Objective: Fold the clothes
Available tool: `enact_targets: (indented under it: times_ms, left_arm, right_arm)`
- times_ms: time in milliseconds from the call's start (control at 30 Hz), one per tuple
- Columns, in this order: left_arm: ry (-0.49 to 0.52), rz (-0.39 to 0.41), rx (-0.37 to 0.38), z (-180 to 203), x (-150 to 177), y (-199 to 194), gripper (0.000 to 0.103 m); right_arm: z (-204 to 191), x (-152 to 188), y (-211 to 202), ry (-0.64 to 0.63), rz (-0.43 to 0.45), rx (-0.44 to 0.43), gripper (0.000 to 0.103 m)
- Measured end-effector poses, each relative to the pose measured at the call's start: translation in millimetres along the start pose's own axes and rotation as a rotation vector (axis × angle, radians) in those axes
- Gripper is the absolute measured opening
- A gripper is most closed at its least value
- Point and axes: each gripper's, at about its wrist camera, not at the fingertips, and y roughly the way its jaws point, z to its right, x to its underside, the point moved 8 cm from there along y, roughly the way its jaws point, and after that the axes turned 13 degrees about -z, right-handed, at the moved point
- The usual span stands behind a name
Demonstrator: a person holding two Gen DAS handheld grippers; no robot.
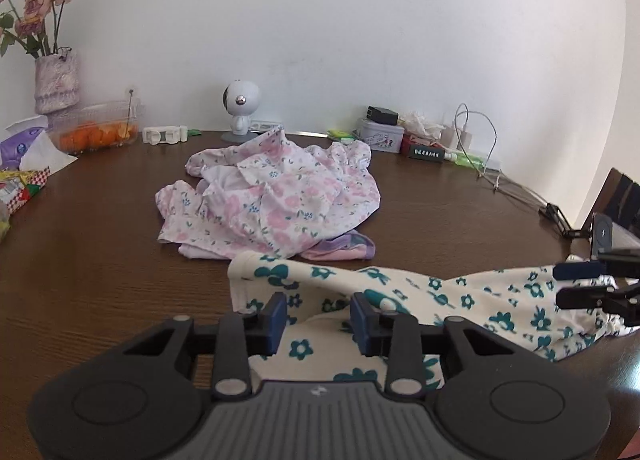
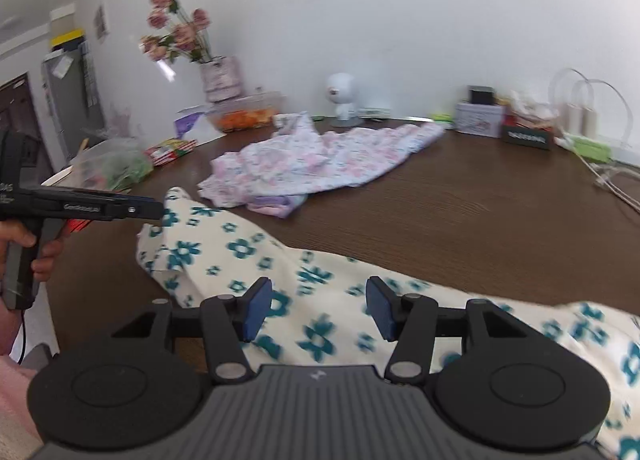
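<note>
A cream garment with teal flowers (image 1: 400, 292) (image 2: 248, 256) lies stretched along the near edge of the brown table (image 1: 80, 260). My left gripper (image 1: 318, 318) hovers over its left end. The jaws stand apart and the cloth lies flat beneath them, not pinched. In the right wrist view the left gripper (image 2: 156, 209) points at the garment's far corner, with a hand (image 2: 36, 252) on its handle. My right gripper (image 2: 320, 308) is open above the garment's middle, and it also shows as the right gripper (image 1: 568, 284) at the edge of the left wrist view. A crumpled pink floral garment (image 1: 280, 195) (image 2: 320, 159) lies farther back.
Along the wall stand a vase of roses (image 1: 56, 79), a clear box of orange fruit (image 1: 96, 131), a white round-headed figure (image 1: 240, 107), a tin (image 1: 380, 135) and chargers with cables (image 1: 480, 139). Snack packets (image 1: 20, 187) lie at the left, and a stand (image 1: 604, 236) at the right.
</note>
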Motion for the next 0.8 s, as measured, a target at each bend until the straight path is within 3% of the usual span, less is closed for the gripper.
enact_targets:
  times_ms: [133,200,333,400,467,800]
  left_arm:
    - [0.062,-0.048,0.011,-0.3,7.3,12.2,0.023]
    - [0.099,-0.085,-0.026,-0.1,11.3,25.4,0.023]
    - [0.110,-0.111,-0.027,-8.0,16.8,39.1,0.023]
    - [0.099,-0.107,-0.005,-11.5,17.1,38.7,0.024]
    - [0.092,-0.102,0.015,-13.8,18.0,38.4,0.024]
    - [0.062,-0.072,0.057,-20.1,17.7,36.1,0.027]
  right_arm:
    - [-64.1,-34.8,34.6,-0.161,-0.045,-0.076,0.053]
    - [-90.2,-45.9,56.6,-0.218,-0.080,-0.081,0.053]
    - [-122.3,-54.8,96.4,-0.282,-0.146,-0.031,0.053]
    - [-128.1,-51.6,109.7,-0.288,-0.177,0.004,0.043]
    - [-133.0,-48.7,113.7,-0.298,-0.187,0.000,0.007]
    - [-150.2,-32.2,116.6,-0.368,-0.203,-0.050,0.007]
